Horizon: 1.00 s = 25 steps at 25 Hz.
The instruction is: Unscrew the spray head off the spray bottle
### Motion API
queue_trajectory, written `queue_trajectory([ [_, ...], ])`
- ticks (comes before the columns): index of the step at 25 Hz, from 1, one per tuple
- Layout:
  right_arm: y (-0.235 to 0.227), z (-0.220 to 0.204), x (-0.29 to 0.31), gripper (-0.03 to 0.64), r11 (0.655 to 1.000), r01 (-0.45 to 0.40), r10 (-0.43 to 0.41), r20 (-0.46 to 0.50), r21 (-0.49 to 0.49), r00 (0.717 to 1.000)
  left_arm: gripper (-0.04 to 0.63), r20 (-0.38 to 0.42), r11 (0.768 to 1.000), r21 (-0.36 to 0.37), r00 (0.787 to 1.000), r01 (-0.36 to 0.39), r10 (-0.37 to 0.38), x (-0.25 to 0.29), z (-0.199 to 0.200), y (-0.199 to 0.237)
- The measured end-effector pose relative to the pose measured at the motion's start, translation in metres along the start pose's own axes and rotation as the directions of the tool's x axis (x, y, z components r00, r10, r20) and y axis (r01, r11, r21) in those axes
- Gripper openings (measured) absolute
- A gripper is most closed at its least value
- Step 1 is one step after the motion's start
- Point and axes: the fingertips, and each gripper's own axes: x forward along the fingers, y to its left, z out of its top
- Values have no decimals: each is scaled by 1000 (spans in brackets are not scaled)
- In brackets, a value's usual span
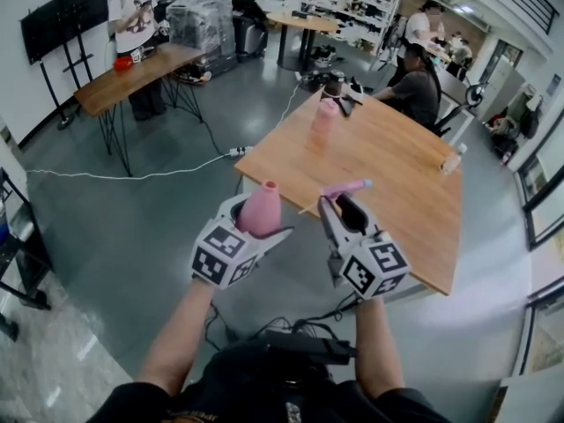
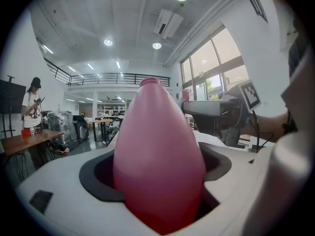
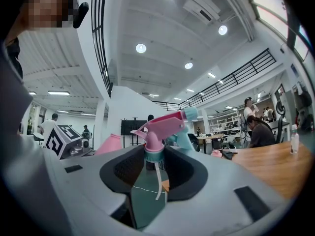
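Two pieces are held apart in the air. The spray head (image 3: 165, 127), pink with a teal nozzle and collar, is pinched at its collar between the jaws of the right gripper (image 3: 153, 168). Its thin white dip tube (image 3: 158, 181) hangs free between them. Just to that gripper's left, not touching it, the pink spray bottle (image 2: 157, 151) stands upright with its neck bare. The left gripper (image 2: 157, 191) has its jaws clamped round the bottle's body. Ahead of both grippers lies a wooden table (image 1: 397, 174). On it, a second pink bottle (image 1: 324, 117) stands beyond the right gripper's tips. A small clear bottle (image 1: 452, 159) stands well off to its right.
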Motion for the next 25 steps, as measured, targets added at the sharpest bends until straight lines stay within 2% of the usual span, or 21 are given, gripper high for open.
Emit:
queue_trajectory([
  [25,3,7,-14,132,1000,-1,1,16,-5,1000,439,-7,1000,10,1000,4,-4,-6,0,-15],
])
